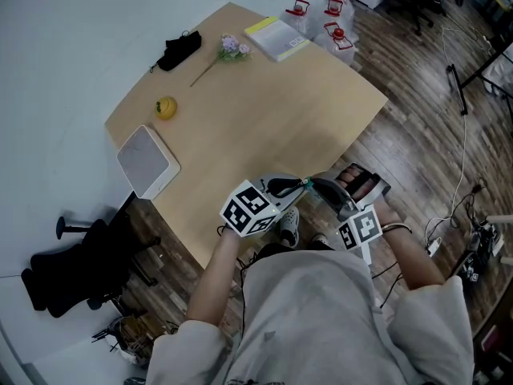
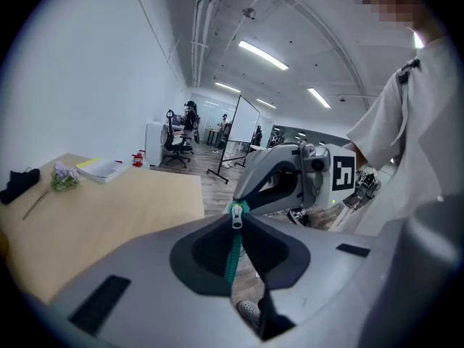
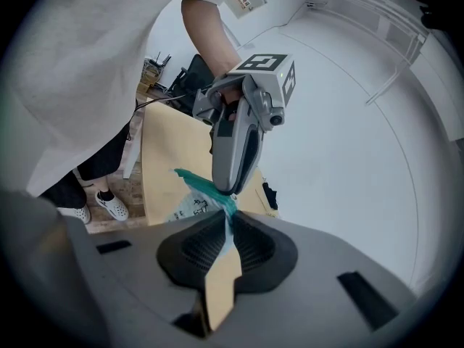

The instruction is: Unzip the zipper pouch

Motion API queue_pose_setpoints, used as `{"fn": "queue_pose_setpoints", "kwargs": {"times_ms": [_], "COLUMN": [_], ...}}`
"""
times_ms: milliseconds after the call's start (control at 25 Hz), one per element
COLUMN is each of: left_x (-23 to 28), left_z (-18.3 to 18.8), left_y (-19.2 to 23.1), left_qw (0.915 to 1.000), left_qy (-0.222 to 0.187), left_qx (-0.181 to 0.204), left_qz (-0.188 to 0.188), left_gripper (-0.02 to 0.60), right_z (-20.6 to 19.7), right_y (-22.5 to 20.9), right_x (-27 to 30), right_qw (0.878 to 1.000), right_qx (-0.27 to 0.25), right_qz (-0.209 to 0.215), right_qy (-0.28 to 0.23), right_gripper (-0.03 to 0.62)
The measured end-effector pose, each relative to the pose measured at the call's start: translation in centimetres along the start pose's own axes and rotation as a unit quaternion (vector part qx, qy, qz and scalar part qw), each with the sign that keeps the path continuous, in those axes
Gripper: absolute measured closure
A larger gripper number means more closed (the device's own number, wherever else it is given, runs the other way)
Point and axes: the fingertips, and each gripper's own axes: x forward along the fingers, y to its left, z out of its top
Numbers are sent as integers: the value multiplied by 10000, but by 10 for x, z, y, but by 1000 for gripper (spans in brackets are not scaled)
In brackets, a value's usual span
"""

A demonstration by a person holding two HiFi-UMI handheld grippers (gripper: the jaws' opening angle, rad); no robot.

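Between left gripper (image 2: 236, 229) fingers: zipper pull (image 2: 236, 219), clamped.
Between right gripper (image 3: 226, 220) fingers: zipper pouch (image 3: 190, 203) edge, gripped.
Beyond fingertips: table (image 1: 264, 111), flower (image 1: 232, 48).

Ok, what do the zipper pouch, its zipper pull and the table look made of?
The zipper pouch: thin translucent plastic film, probably; print shows on its cloudy wall, and the zip tape looks like teal fabric. The zipper pull: small, silvery, with a dull shine, likely metal. The table: pale, matte wood-look top; laminate or veneer, can't tell.
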Motion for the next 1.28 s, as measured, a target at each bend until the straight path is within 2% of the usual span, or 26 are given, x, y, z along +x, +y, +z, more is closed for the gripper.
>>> {"fn": "queue_pose_setpoints", "kwargs": {"times_ms": [240,680,1280], "left_x": [4,7,7], "left_z": [1,11,22], "left_y": [7,22,36], "left_qw": [9999,9988,9975], "left_qy": [37,-164,-308], "left_qx": [-91,-401,-615], "left_qz": [100,243,161], "left_gripper": [531,531,531], "right_z": [-7,-18,-26], "right_y": [-2,-17,-34], "right_x": [5,12,19], "right_qw": [9999,9994,9987], "right_qx": [127,327,361], "right_qz": [-12,-129,-347], "right_qy": [30,-1,92], "right_gripper": [553,554,556]}}
